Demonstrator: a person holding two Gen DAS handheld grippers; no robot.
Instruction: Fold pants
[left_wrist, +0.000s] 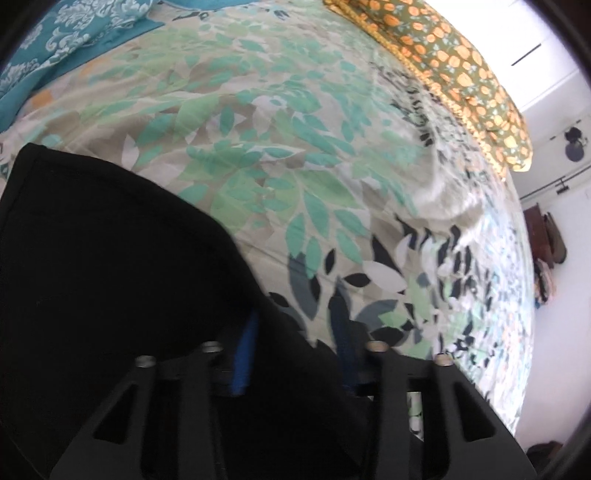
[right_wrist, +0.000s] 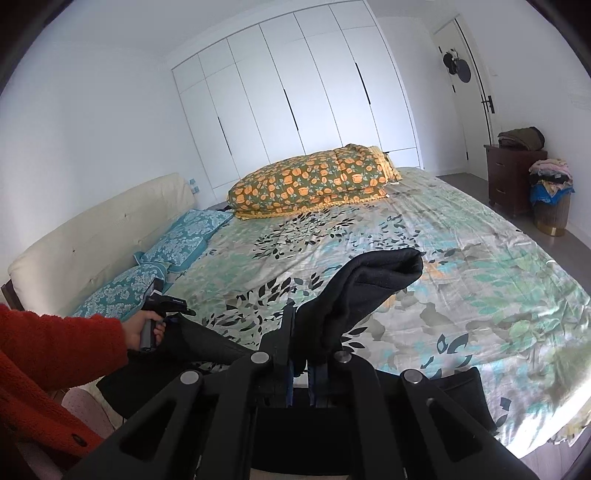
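The black pants (right_wrist: 369, 291) lie at the near edge of the bed (right_wrist: 480, 280), and both grippers have hold of them, so this looks like the lift-and-carry part of a fold. The right gripper (right_wrist: 301, 363) has its jaws pressed together on a bunch of the black cloth, which rises from the fingers and flops over toward the middle of the bed. The left gripper (left_wrist: 295, 332), seen in the right wrist view in the person's hand (right_wrist: 142, 330) below an orange sleeve (right_wrist: 55, 347), has black cloth draped across and between its blue-padded fingers (left_wrist: 243, 354); its jaws stand narrow and appear to pinch that cloth, though the dark fabric hides the contact itself. The next move probably calls for carrying both held edges across and laying them onto the rest of the pants, keeping the two ends level so the fold lands square. Around them, the leafy bedcover (left_wrist: 258, 147) is bare where the fold would land. A rolled orange-flowered quilt (right_wrist: 314, 181) and teal pillows (right_wrist: 184, 236) sit well apart toward the far side and the headboard; nothing stands in the way
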